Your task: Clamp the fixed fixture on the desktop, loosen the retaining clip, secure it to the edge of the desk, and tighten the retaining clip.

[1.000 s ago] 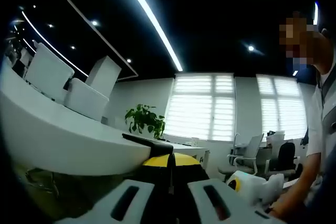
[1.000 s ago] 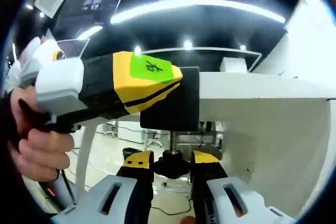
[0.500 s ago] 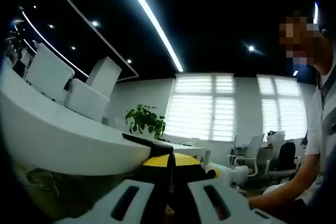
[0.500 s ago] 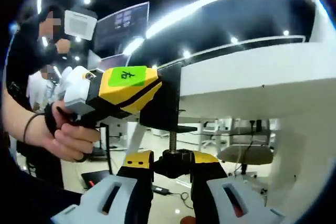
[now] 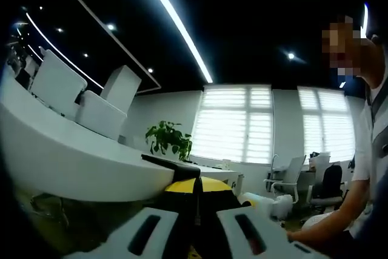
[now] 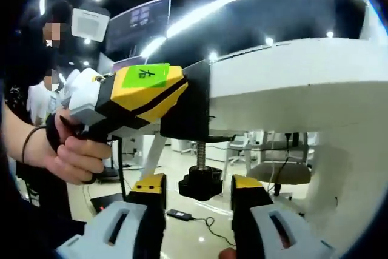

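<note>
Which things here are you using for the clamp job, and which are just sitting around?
Part of the job:
clamp on the desk edge
screw knob under it
left gripper holding the clamp
right gripper, open around the knob

Just around:
plant
office chairs
window blinds

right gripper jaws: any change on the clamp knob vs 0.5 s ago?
Yes. The right gripper has opened: its yellow-tipped jaws were shut on the black knob under the desk edge and now stand apart on either side.

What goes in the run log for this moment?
left gripper: shut on clamp | right gripper: open around knob | clamp on desk edge
</note>
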A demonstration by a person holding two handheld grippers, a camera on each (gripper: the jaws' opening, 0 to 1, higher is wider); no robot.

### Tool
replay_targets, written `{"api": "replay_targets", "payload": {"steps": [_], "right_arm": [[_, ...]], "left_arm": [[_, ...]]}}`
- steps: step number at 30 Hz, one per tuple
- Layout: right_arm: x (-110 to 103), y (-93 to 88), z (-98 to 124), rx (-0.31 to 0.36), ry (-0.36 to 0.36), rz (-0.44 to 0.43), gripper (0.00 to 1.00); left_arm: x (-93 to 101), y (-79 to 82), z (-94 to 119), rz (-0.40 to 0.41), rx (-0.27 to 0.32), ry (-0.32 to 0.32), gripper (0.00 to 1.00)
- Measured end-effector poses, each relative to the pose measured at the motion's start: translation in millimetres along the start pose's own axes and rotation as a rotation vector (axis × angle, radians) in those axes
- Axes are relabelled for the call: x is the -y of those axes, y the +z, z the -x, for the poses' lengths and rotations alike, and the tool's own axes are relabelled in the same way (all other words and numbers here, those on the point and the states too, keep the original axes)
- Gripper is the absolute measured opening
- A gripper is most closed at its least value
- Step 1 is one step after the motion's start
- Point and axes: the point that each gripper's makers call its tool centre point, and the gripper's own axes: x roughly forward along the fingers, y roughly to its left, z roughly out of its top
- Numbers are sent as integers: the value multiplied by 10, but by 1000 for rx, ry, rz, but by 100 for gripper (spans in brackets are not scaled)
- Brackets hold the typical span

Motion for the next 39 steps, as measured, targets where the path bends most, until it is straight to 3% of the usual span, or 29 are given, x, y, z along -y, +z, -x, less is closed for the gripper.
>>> {"api": "replay_targets", "payload": {"steps": [2,4,7,11,17,20,21,22,28,30,33,35,39], "right_arm": [[0,10,52,10,-90,-19,46],[65,-4,180,9,-227,-47,46],[44,-105,368,-45,-378,-89,46],[-35,-18,451,-50,-446,3,45],[112,80,249,-23,-482,37,40],[169,12,167,-43,-477,21,38],[120,-35,103,-45,-438,-47,38],[108,-41,70,-42,-423,-57,38],[103,21,5,-25,-401,3,30],[90,32,-1,-22,-362,-77,27],[130,27,-9,-32,-323,-105,24],[121,36,-23,-35,-278,-53,24],[112,37,-30,-24,-196,-34,24]], "left_arm": [[2,0,1,-1,1,-1,2],[6,-1,2,-4,-3,-2,2],[5,-1,3,-4,-5,-2,2],[2,3,4,5,0,4,2],[-6,3,5,10,2,12,2],[0,0,6,7,-2,9,2],[4,0,6,7,-2,8,2],[9,-1,7,7,-2,7,2],[41,-12,11,2,-1,4,2],[56,-6,12,0,5,3,2],[65,-4,13,-1,7,0,2],[72,-8,16,-3,2,1,2],[80,-15,21,-7,-10,1,2]]}}
